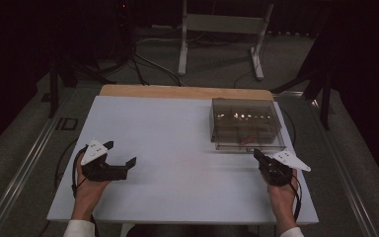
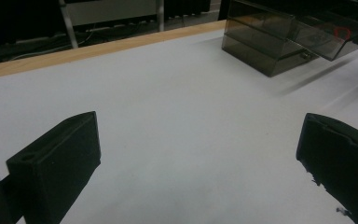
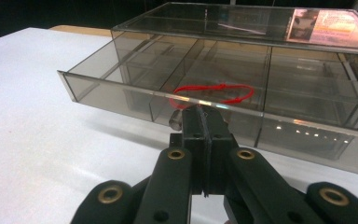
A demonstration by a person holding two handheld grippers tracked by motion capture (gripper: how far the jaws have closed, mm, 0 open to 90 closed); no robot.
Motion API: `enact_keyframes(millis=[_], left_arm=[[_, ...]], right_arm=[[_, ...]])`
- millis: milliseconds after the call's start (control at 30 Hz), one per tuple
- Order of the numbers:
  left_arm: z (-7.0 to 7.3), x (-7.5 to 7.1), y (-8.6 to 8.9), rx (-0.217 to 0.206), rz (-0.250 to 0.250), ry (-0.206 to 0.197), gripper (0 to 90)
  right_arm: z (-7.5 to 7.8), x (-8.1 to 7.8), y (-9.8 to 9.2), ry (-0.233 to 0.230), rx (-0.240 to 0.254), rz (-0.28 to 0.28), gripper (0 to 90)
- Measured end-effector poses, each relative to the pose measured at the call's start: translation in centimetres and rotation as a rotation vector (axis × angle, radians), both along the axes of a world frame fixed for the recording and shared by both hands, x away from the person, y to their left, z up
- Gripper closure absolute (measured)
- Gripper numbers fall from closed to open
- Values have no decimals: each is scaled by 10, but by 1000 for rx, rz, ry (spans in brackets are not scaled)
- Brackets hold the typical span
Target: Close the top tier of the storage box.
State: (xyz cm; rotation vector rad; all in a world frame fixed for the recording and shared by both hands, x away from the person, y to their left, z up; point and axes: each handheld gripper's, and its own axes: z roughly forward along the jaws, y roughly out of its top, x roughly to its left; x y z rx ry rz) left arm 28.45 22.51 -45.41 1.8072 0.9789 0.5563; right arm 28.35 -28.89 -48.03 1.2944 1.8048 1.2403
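Right claw (image 3: 204, 122) is pressed together at the front lip of the drawer (image 3: 168, 95), prob. pinching its small knob (hard to tell, claw hides it). The drawer of the smoky clear box (image 1: 246, 118) at the surface's (image 1: 168, 148) far right stands partly out, a red loop (image 3: 213, 93) inside. Left claw (image 1: 123, 154) waits spread, well apart. Pulling fully open looks left.

The person's 2 forearms come in from the bottom of the high view, each hand holding 1 gripper. The left gripper (image 1: 120, 154) rests low near the left side of the table, its body held from below by the left hand (image 1: 90, 183), and its 2 jaws stand wide apart. The right gripper (image 3: 204, 115) points forward and its 2 jaws are pressed fully together, gripped by the right hand (image 1: 282, 190).
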Motion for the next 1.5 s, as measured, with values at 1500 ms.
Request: enact_keyframes(millis=[1500], left_arm=[[1,-1,3,-10,6,-3,12]], right_arm=[[-14,9,4,27,-44,-10,900]])
